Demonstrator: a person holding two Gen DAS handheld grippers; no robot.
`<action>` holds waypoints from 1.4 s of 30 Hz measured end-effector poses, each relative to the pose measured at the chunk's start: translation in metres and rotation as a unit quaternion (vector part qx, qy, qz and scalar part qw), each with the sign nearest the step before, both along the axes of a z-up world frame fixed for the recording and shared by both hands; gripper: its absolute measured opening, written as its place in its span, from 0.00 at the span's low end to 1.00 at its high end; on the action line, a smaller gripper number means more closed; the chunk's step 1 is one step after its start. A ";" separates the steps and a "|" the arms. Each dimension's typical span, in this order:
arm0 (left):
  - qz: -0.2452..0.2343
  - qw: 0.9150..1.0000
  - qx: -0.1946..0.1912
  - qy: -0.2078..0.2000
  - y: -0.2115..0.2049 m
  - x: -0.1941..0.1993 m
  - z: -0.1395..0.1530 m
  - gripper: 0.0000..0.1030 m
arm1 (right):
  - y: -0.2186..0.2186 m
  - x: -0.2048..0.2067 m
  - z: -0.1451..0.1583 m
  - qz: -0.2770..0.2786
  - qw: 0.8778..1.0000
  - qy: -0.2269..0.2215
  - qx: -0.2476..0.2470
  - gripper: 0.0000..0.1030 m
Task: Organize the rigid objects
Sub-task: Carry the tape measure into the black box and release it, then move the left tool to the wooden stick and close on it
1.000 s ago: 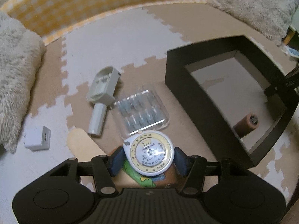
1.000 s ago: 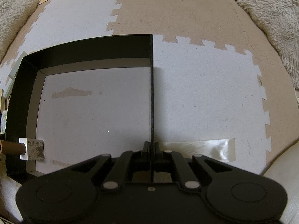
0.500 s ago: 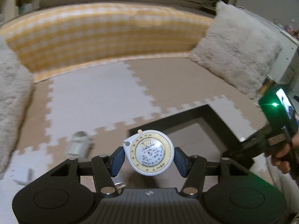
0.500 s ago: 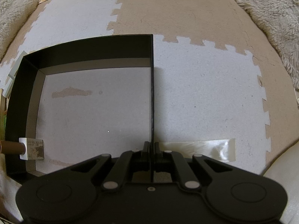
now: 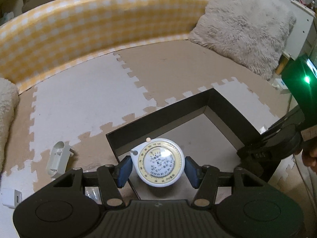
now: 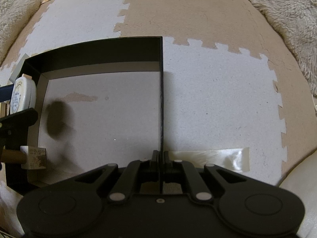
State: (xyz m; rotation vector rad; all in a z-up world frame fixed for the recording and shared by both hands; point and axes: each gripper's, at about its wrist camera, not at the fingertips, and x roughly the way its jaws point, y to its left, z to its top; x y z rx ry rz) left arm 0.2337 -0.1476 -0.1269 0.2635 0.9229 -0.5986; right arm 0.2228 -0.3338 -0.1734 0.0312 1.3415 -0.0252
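Carried over the box (image 5: 223, 107), tape measure (image 5: 160, 162) sits between left gripper (image 5: 157, 168) pads.

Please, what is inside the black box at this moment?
Inside the black box a gel polish bottle lies in one corner. Its end is hidden by the left gripper, which holds the round tape measure above.

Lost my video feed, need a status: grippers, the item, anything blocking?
Left gripper shut on round tape measure, over black box. Right gripper shut on the box wall. Gel polish bottle in a box corner; drop spot unobstructed.
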 end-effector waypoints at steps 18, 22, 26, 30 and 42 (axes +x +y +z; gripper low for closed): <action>0.011 0.999 -0.019 0.034 0.009 -0.012 0.023 0.78 | -0.001 0.000 0.000 0.001 1.000 0.000 0.000 0.04; 0.012 0.999 -0.025 0.032 0.011 -0.020 0.032 0.82 | -0.001 0.000 0.000 0.001 1.000 0.000 0.000 0.04; 0.017 0.999 -0.033 0.017 0.017 -0.028 0.044 0.94 | -0.001 0.000 0.000 0.001 1.000 0.000 0.000 0.04; 0.032 0.999 -0.041 0.002 0.029 -0.032 0.058 0.97 | 0.000 0.000 0.000 0.001 1.000 0.000 0.000 0.04; 0.109 0.991 -0.073 -0.030 0.090 -0.027 0.096 1.00 | 0.001 0.001 0.001 0.003 1.000 0.000 -0.001 0.04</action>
